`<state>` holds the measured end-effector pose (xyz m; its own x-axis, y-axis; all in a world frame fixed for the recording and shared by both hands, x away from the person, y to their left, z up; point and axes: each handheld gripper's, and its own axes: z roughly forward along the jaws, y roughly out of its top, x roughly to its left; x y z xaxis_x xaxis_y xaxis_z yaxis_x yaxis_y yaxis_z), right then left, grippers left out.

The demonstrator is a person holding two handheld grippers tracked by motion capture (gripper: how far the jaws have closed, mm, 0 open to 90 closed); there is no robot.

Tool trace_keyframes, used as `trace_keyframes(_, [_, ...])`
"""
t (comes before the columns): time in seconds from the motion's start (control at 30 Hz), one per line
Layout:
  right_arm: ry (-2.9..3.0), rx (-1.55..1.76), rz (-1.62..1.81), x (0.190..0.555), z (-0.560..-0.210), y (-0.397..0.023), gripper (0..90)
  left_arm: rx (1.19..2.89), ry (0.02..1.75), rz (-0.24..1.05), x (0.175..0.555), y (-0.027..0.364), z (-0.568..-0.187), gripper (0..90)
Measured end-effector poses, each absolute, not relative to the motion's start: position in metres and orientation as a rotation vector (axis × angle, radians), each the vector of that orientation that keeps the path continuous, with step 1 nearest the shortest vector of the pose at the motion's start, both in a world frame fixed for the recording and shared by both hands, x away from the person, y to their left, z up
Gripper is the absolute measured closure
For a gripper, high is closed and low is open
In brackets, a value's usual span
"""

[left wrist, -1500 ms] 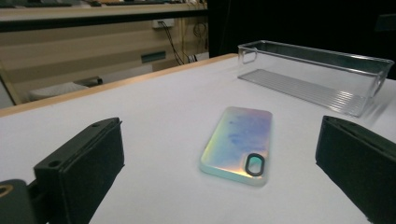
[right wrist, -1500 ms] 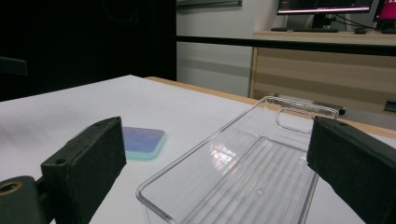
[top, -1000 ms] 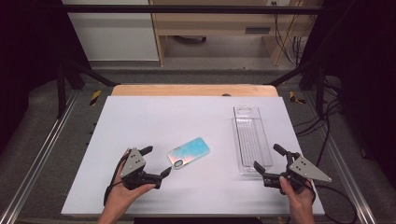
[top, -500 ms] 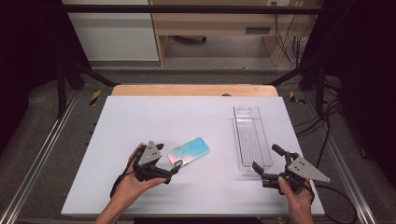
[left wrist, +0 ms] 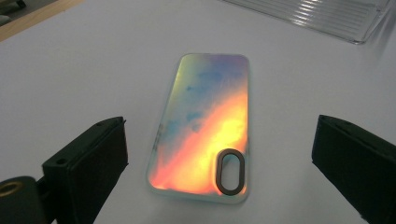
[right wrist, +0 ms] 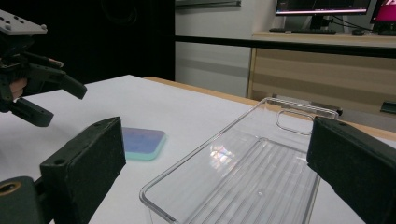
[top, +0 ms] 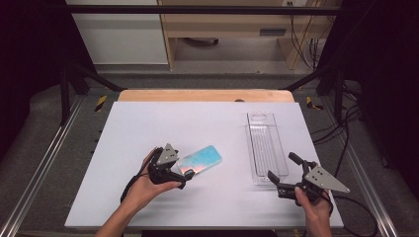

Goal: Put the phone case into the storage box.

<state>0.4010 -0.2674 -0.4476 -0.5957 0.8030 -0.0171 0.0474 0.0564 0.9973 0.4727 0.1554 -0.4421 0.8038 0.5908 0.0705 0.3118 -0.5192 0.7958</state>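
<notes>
An iridescent phone case (top: 202, 159) lies flat on the white table, camera hole toward me (left wrist: 205, 121). My left gripper (top: 184, 168) has come up to its near left end, and the case sits between the open jaws (left wrist: 224, 156) without either pad touching it. Those jaws have just been closing a little. My right gripper (top: 281, 167) is open and empty at the near end of a clear plastic tray (top: 267, 148), whose near corner lies between its jaws (right wrist: 215, 158). The right gripper view also has the case (right wrist: 142, 140) and the left gripper (right wrist: 65, 105).
The white table top (top: 148, 123) has a wooden strip along its far edge (top: 207, 95). Metal rails run down both sides of the table, and cables lie on the floor at the right (top: 346, 123).
My left hand has moved right and turned toward the phone case, so the jaws now flank its near end. The right gripper, the case and the tray have stayed put.
</notes>
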Motion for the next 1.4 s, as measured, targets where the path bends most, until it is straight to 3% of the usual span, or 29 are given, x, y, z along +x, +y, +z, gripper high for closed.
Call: trace_keyframes(1.4, [1.733, 0.849, 1.595, 0.401, -0.447, -0.265, 4.4, 2.322, 0.693, 0.360, 0.512, 0.133, -0.441, 7.8])
